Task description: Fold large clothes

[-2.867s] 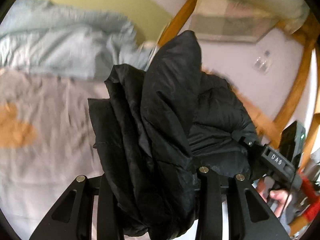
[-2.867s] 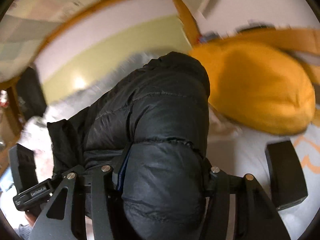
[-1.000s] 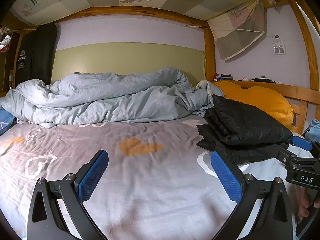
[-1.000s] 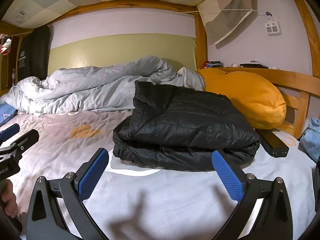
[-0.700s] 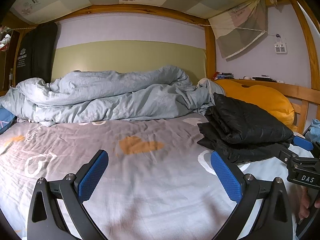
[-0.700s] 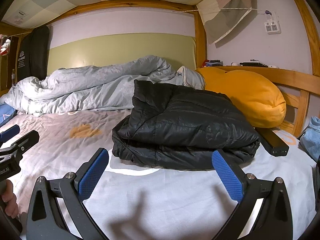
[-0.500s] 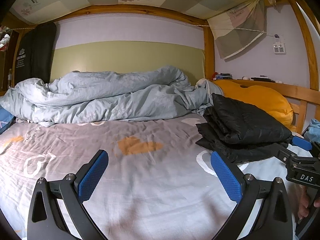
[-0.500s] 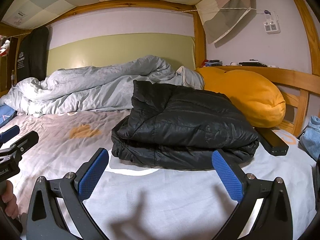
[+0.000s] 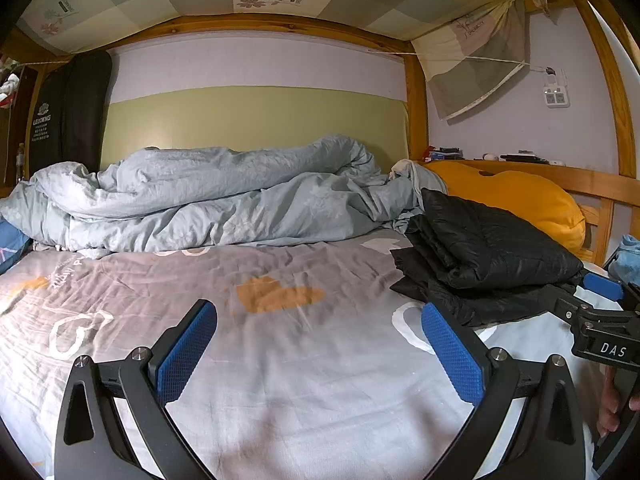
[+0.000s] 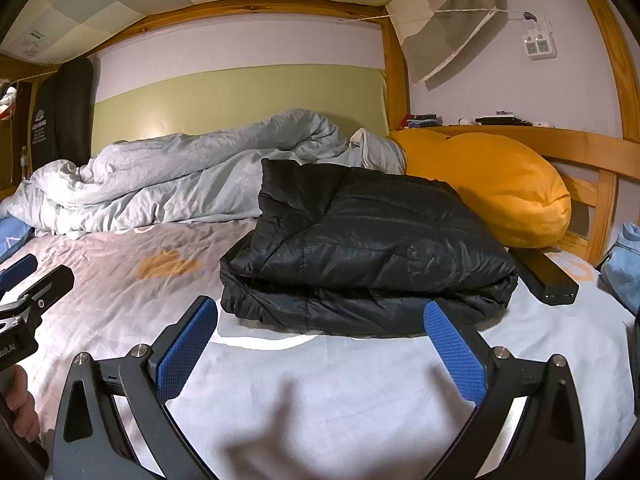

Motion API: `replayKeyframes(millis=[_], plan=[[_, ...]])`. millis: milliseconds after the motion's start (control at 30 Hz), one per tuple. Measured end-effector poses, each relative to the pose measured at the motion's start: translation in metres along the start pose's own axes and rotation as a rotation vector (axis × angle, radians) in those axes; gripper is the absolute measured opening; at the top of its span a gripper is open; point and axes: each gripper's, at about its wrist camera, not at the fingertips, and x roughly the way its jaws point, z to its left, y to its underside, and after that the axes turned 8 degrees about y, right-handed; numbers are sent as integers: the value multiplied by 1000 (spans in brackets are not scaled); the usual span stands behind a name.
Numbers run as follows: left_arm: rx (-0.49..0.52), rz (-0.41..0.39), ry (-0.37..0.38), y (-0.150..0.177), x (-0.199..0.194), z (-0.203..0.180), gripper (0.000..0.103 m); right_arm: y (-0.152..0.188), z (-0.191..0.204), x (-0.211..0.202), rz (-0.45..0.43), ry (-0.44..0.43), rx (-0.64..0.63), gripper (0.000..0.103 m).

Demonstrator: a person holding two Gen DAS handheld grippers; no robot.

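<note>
A black puffer jacket (image 10: pixel 368 248) lies folded into a thick rectangular stack on the bed sheet (image 10: pixel 320 392), right of centre; in the left wrist view the same jacket (image 9: pixel 488 256) sits at the right. My right gripper (image 10: pixel 320 344) hovers open just in front of the stack, blue pads apart, nothing between them. My left gripper (image 9: pixel 318 344) is open over bare sheet, to the left of the jacket. The right gripper's tip (image 9: pixel 600 304) shows at the right edge of the left wrist view, and the left gripper's tip (image 10: pixel 24 288) at the left edge of the right wrist view.
A crumpled light-blue duvet (image 9: pixel 208 196) runs along the back wall. An orange pillow (image 10: pixel 492 188) lies behind the jacket, against the wooden bed rail (image 10: pixel 580 144). A black box (image 10: pixel 544 272) rests at the jacket's right. A hand (image 10: pixel 20 408) holds the left gripper.
About three seconds ago both grippers were shut on the lifted jacket. Now it lies folded on the bed and both grippers are open, drawn back. Over the last second almost nothing has moved.
</note>
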Motion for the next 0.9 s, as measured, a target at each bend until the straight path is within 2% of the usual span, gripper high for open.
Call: replayKeyframes(millis=[900], plan=[[2,5,12,0,2,-1,103,1,6,-4,-3,3,-13,103]])
